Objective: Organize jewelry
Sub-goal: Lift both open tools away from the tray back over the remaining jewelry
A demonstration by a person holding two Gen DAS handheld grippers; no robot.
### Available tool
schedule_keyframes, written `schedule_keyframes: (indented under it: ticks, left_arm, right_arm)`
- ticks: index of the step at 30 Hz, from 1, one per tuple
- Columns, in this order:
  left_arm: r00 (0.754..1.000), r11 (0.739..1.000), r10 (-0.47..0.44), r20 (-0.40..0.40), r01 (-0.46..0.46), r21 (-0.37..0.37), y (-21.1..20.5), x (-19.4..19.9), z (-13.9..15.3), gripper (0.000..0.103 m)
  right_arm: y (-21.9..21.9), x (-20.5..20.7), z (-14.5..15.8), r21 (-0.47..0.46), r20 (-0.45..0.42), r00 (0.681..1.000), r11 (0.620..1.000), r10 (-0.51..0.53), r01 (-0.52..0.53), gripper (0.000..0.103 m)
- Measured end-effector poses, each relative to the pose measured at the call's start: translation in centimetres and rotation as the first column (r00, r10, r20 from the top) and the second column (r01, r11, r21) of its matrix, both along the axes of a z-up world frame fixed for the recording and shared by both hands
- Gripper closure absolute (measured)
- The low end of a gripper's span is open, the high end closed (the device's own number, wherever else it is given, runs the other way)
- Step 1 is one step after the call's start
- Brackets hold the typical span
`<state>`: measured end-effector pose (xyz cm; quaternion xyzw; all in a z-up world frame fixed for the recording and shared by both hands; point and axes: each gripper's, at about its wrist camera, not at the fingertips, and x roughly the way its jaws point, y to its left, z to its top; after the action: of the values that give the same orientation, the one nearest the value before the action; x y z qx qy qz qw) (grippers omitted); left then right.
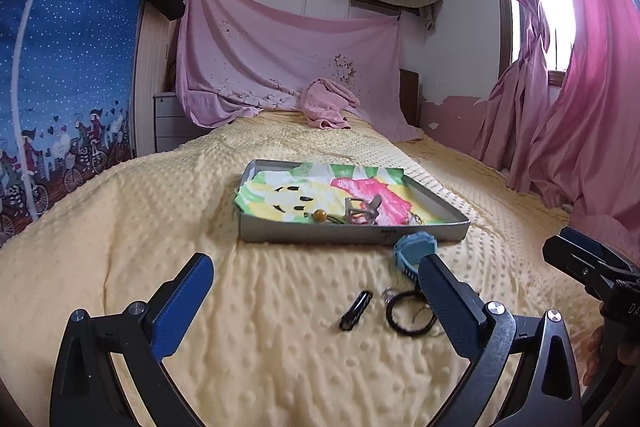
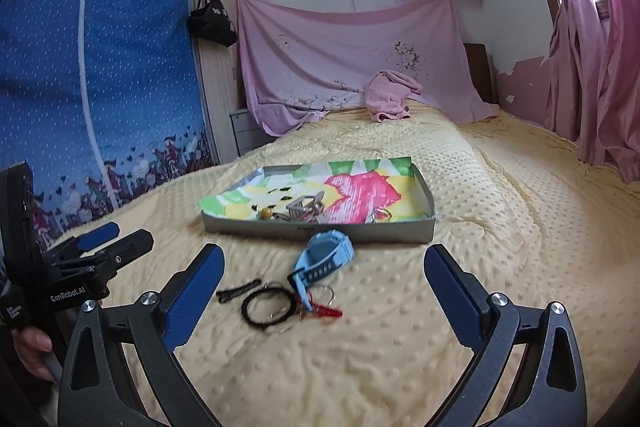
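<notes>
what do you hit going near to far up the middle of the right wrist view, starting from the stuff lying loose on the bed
black hair tie → light blue watch → grey tray with the colourful lining → pink towel at the far end of the bed → pink sheet hung on the wall

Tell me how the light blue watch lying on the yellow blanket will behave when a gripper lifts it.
The light blue watch likely feels light. Its strap curls into a loop, so it probably flexes and dangles. The bumpy yellow blanket should stop it sliding.
</notes>
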<state>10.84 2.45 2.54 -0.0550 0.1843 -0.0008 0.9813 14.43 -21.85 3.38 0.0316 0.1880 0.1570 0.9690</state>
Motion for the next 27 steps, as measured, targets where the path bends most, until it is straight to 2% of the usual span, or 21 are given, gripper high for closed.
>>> schedule_keyframes:
  ticks: [7, 19, 21, 23, 24, 27]
  left_arm:
    - [1.000, 1.000, 0.010, -0.011, -0.010, 0.024, 0.2, -0.8, -1.1, 0.000]
    - [0.992, 0.999, -0.034, -0.119, 0.038, 0.028, 0.2, 1.2, -3.4, 0.000]
    - [0.990, 0.999, -0.040, -0.136, 0.045, 0.030, 0.1, 1.7, -3.7, 0.000]
    - [0.988, 0.998, -0.049, -0.148, 0.055, 0.031, -0.1, 2.0, -3.9, 0.000]
    - [0.986, 0.997, -0.059, -0.155, 0.065, 0.030, -0.1, 2.2, -4.0, 0.002]
    - [0.979, 0.995, -0.088, -0.183, 0.094, 0.024, -0.3, 2.9, -4.4, 0.018]
  right_arm:
    - [1.0, -0.9, -0.4, -0.052, 0.013, 1.000, 0.999, 0.000, 0.001, 0.005]
    - [1.6, 1.9, -2.8, -0.068, -0.138, 0.990, 0.997, 0.027, -0.037, 0.006]
    - [1.9, 2.1, -3.1, -0.069, -0.150, 0.988, 0.997, 0.034, -0.045, 0.015]
    - [2.2, 2.6, -3.5, -0.074, -0.169, 0.985, 0.996, 0.043, -0.056, 0.031]
    - [2.4, 2.9, -3.7, -0.075, -0.178, 0.983, 0.995, 0.049, -0.063, 0.032]
    - [2.9, 3.4, -4.1, -0.068, -0.198, 0.977, 0.993, 0.079, -0.094, 0.048]
